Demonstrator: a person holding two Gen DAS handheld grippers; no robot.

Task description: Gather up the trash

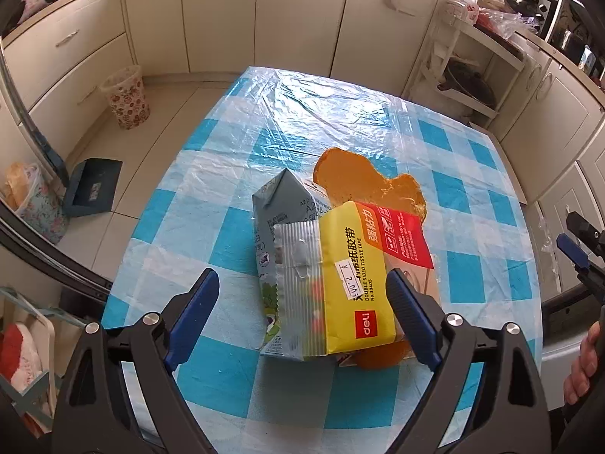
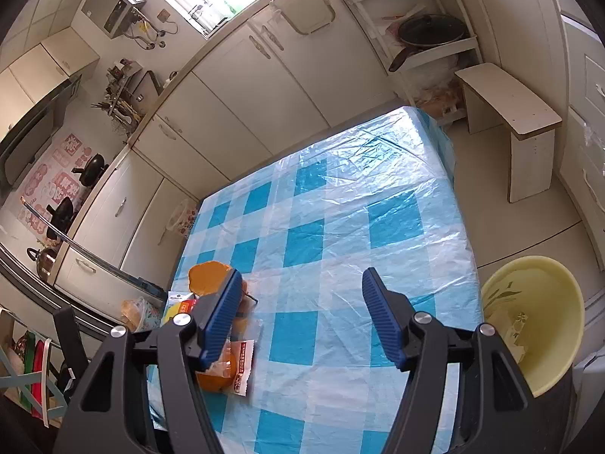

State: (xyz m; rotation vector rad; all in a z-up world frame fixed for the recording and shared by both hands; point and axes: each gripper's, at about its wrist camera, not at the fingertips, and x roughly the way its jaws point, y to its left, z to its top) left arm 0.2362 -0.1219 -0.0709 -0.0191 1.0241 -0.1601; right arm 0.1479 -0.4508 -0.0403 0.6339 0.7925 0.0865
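Yellow tape packet [image 1: 353,283] lay lengthwise between the wide-open, empty left gripper [image 1: 302,299]; the right gripper [image 2: 302,314] (also open, empty) stood well apart.

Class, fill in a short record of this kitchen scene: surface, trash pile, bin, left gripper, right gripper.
surface: table under a blue checked plastic cloth
trash pile: yellow tape packet lying on a grey carton, orange peel behind them
bin: yellow basin beside the table, some trash inside
left gripper: open, jaws either side of the packet, pads not pressing
right gripper: open, over bare cloth, nothing between the jaws
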